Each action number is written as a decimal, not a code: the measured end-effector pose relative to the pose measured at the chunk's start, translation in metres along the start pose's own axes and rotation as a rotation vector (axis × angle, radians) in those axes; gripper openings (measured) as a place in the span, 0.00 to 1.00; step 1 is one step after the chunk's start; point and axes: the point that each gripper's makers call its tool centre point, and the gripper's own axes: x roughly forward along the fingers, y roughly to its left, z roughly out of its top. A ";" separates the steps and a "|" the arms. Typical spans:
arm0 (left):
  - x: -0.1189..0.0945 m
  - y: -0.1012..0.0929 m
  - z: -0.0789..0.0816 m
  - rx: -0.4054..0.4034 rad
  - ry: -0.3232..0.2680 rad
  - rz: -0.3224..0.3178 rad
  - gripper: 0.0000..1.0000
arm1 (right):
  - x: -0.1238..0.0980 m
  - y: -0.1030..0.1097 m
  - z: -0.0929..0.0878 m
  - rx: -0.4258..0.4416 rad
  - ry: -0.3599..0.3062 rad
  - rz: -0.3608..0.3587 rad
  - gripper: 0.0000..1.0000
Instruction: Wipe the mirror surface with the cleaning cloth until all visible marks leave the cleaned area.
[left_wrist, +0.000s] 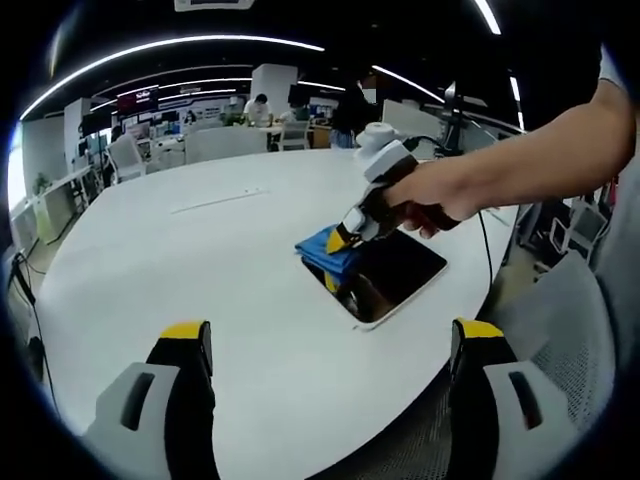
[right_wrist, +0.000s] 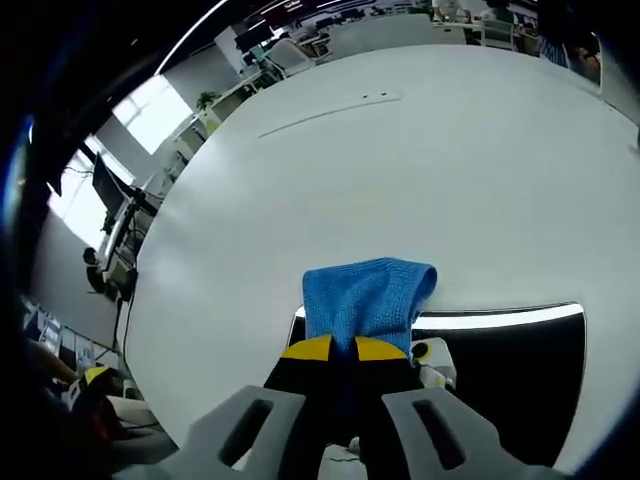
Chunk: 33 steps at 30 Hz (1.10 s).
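Mirror, dark rectangular glass (right_wrist: 500, 370), fragile, slippery; soft blue knitted cloth (right_wrist: 368, 298) clenched in right claw (right_wrist: 345, 350) at its edge; left claw (left_wrist: 330, 335) released.

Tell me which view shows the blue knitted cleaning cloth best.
The right gripper view: the blue knitted cleaning cloth lies close and central, its weave clear, pinched by the right tool at the edge of the dark rectangular mirror. The left gripper view shows it small, partly hidden under that tool.
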 end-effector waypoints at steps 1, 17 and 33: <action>0.000 0.000 0.000 0.001 -0.001 0.001 0.99 | 0.001 0.002 0.000 -0.005 0.002 0.002 0.01; 0.000 0.000 -0.002 0.000 0.011 0.008 0.99 | 0.005 0.011 0.000 0.010 -0.002 0.013 0.01; 0.000 -0.001 -0.003 0.013 0.014 0.008 0.98 | -0.002 0.013 -0.014 0.001 0.011 0.018 0.01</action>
